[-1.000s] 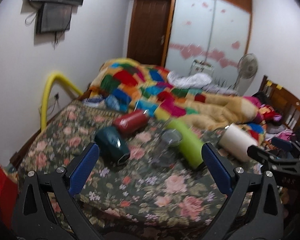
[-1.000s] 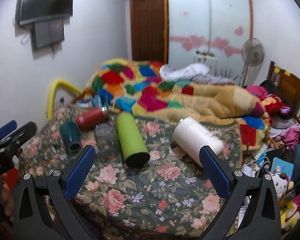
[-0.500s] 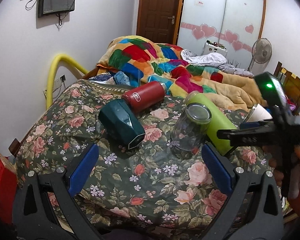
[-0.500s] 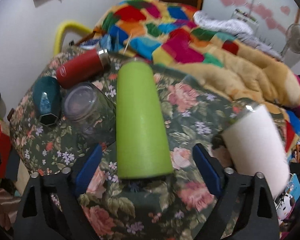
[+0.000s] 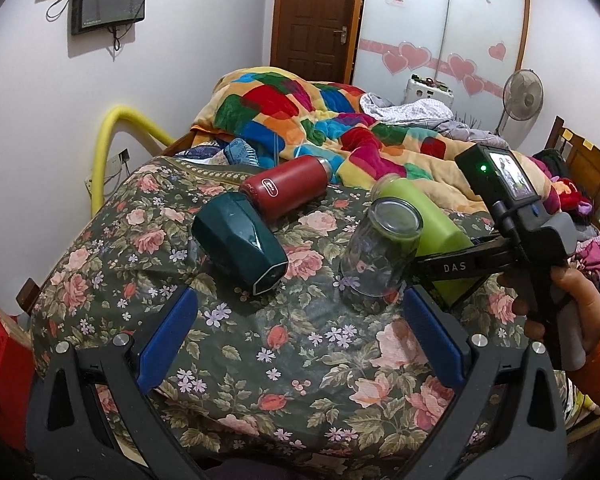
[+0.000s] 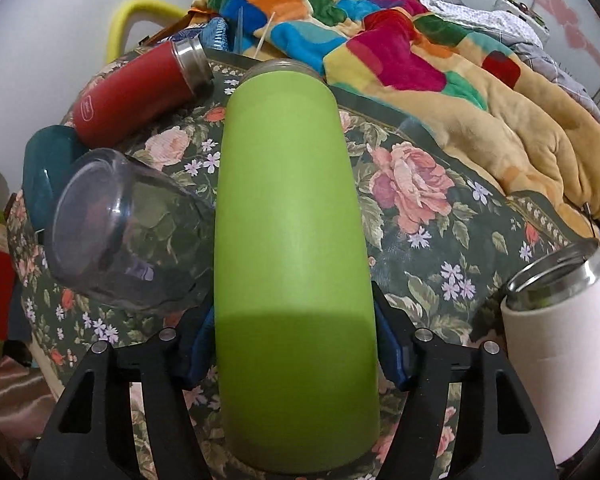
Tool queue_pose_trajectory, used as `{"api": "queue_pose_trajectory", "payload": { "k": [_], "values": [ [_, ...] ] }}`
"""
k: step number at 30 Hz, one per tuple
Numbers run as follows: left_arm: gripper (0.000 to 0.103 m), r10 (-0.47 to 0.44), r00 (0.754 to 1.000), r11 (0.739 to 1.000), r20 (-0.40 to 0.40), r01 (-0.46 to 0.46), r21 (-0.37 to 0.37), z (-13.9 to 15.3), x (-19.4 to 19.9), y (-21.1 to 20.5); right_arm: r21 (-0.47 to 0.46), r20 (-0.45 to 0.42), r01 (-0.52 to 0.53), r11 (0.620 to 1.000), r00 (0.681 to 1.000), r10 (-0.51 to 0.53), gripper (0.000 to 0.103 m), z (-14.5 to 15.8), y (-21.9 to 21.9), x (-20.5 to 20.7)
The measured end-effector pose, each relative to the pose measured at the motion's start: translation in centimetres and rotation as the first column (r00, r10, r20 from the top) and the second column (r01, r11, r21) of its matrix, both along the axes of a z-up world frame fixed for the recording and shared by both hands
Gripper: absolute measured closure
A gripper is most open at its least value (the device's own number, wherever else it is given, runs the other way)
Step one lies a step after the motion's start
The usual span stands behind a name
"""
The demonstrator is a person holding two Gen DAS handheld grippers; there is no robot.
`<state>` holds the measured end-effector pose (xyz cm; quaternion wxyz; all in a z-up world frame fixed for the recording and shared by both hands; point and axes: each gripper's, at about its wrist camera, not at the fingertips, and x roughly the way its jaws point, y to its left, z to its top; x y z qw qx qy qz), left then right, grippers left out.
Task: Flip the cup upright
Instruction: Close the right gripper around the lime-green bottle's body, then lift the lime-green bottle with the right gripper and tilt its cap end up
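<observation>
Several cups lie on the floral bedspread (image 5: 300, 344). A long green cup (image 6: 292, 248) lies on its side, base toward me; my right gripper (image 6: 294, 344) is closed around its lower body, blue pads pressed on both sides. It also shows in the left wrist view (image 5: 440, 236). A clear glass (image 5: 376, 252) rests mouth-down and tilted against it. A dark teal cup (image 5: 240, 240) and a red flask (image 5: 288, 188) lie on their sides. My left gripper (image 5: 300, 328) is open and empty, just in front of the teal cup and glass.
A white steel-rimmed tumbler (image 6: 568, 320) lies at the right. A crumpled patchwork quilt (image 5: 340, 128) fills the back of the bed. A yellow padded rail (image 5: 108, 140) stands at the left wall. The bed's front edge is right below both grippers.
My right gripper moved forward over the bed and closed on the green cup. My left gripper came closer to the teal cup and glass, still open.
</observation>
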<state>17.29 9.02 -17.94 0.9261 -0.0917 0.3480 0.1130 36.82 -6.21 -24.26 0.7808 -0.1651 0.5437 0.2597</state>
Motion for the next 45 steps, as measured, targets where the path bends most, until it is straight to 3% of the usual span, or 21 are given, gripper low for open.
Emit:
{"api": "queue_pose_trajectory", "payload": {
  "k": [7, 17, 29, 37, 45],
  "values": [
    [0.0, -0.012, 1.0, 1.0, 0.005, 0.012, -0.007, 0.6, -0.3, -0.5, 0.039, -0.001, 0.021, 0.999, 1.0, -0.021, 0.041, 0.6, -0.9, -0.2],
    [0.0, -0.032, 0.999, 0.999, 0.043, 0.032, 0.001, 2.5, -1.5, -1.9, 0.108, 0.034, 0.007, 0.994, 0.999, -0.011, 0.041, 4.1, -3.4, -2.7],
    [0.0, -0.066, 0.996, 0.998, 0.057, 0.066, -0.001, 4.1, -3.3, -4.0, 0.192, 0.084, -0.006, 0.981, 0.996, -0.011, 0.041, 6.6, -6.9, -8.8],
    [0.0, -0.081, 0.996, 0.997, 0.034, 0.081, -0.003, 4.0, -3.9, -5.3, 0.156, 0.135, -0.052, 0.986, 0.99, 0.031, 0.041, 4.8, -7.3, -12.1],
    [0.0, -0.091, 0.996, 0.996, -0.005, 0.09, -0.005, 3.0, -3.8, -6.2, 0.141, 0.103, -0.021, 0.99, 0.995, 0.006, 0.041, 1.6, -8.2, -12.5]
  ]
}}
